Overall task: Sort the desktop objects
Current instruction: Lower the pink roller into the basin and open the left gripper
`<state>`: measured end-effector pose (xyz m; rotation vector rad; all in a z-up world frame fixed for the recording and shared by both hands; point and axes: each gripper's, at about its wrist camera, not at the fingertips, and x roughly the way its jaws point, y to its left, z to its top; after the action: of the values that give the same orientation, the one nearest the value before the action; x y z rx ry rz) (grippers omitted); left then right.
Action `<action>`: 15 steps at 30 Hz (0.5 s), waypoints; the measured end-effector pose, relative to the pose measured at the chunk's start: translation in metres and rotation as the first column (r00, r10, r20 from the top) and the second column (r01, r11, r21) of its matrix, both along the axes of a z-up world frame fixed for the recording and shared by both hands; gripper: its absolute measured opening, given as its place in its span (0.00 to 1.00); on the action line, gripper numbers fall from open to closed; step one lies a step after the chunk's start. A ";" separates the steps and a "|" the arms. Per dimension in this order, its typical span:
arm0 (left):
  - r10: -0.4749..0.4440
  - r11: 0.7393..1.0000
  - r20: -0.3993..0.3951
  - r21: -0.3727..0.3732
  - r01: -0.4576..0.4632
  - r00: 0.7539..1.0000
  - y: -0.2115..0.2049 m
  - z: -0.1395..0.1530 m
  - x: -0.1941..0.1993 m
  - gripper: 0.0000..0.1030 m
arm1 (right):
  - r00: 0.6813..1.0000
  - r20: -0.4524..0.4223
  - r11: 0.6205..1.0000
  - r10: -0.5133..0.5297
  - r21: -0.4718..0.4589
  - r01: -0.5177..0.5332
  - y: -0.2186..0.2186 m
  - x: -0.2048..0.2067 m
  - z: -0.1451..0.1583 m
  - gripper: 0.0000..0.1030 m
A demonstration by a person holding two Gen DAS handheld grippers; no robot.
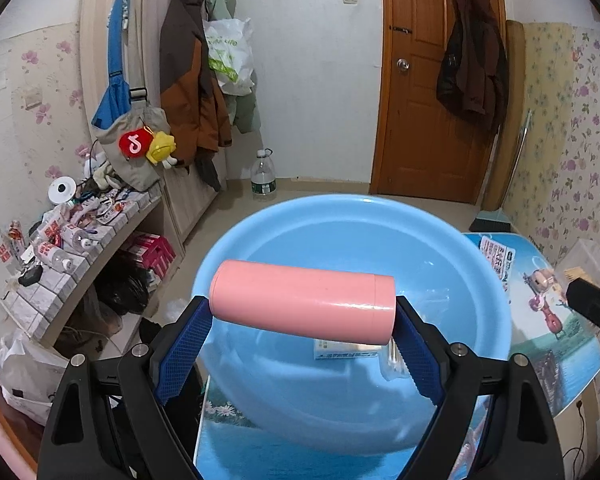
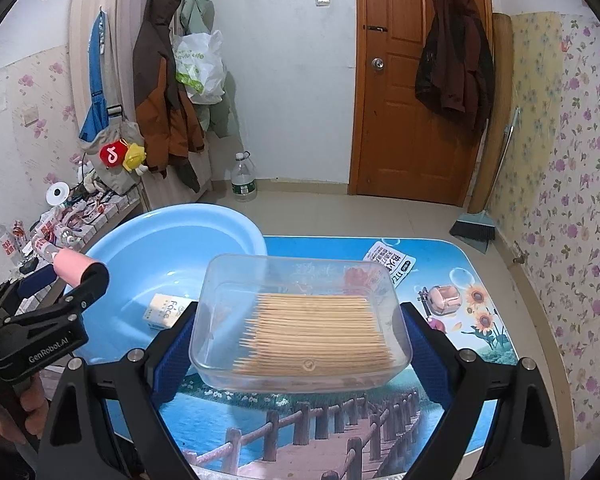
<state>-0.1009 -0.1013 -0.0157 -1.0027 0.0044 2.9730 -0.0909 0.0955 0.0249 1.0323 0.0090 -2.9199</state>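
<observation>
My left gripper point(image 1: 303, 312) is shut on a pink cylinder flask point(image 1: 304, 302), held crosswise above the light blue basin point(image 1: 480, 280). It also shows in the right wrist view, where the left gripper point(image 2: 76, 276) holds the pink flask point(image 2: 70, 266) over the basin's point(image 2: 228, 220) left rim. My right gripper point(image 2: 300, 320) is shut on a clear plastic box point(image 2: 300, 280) filled with wooden toothpicks point(image 2: 316, 332), held above the table just right of the basin. A small white carton point(image 2: 166, 311) and a clear packet point(image 1: 394, 360) lie in the basin.
The table point(image 2: 480, 344) has a printed landscape cover. On it lie a white printed packet point(image 2: 390, 262) and a small pink earbud case point(image 2: 444, 300). A cluttered shelf point(image 1: 60, 240) stands left. A broom point(image 2: 474, 230) leans by the wall; a water bottle point(image 2: 243, 178) stands on the floor.
</observation>
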 end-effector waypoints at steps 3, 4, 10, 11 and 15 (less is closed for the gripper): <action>-0.001 1.000 0.016 -0.013 0.001 1.000 0.002 -0.008 -0.006 0.86 | 1.000 0.011 1.000 0.000 -0.005 0.000 0.000 -0.003 -0.005 0.92; -0.002 1.000 0.019 -0.014 0.002 1.000 0.003 -0.010 -0.007 0.86 | 1.000 0.010 1.000 0.002 -0.005 -0.002 -0.001 -0.003 -0.005 0.92; -0.010 1.000 0.047 -0.023 0.011 0.999 0.009 -0.022 -0.010 0.86 | 1.000 0.024 1.000 0.004 -0.008 -0.004 0.001 -0.010 -0.013 0.92; -0.010 1.000 0.050 -0.025 0.011 0.999 0.009 -0.024 -0.010 0.86 | 1.000 0.027 1.000 0.004 -0.007 -0.004 0.001 -0.011 -0.014 0.92; -0.019 0.999 0.062 -0.028 0.021 0.998 0.013 -0.027 -0.012 0.85 | 1.000 0.031 1.000 0.002 -0.008 -0.002 0.001 -0.013 -0.017 0.92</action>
<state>-0.1125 -0.0883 -0.0429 -1.0904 0.0564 2.9304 -0.1038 0.0966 0.0077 1.0757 -0.0022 -2.8990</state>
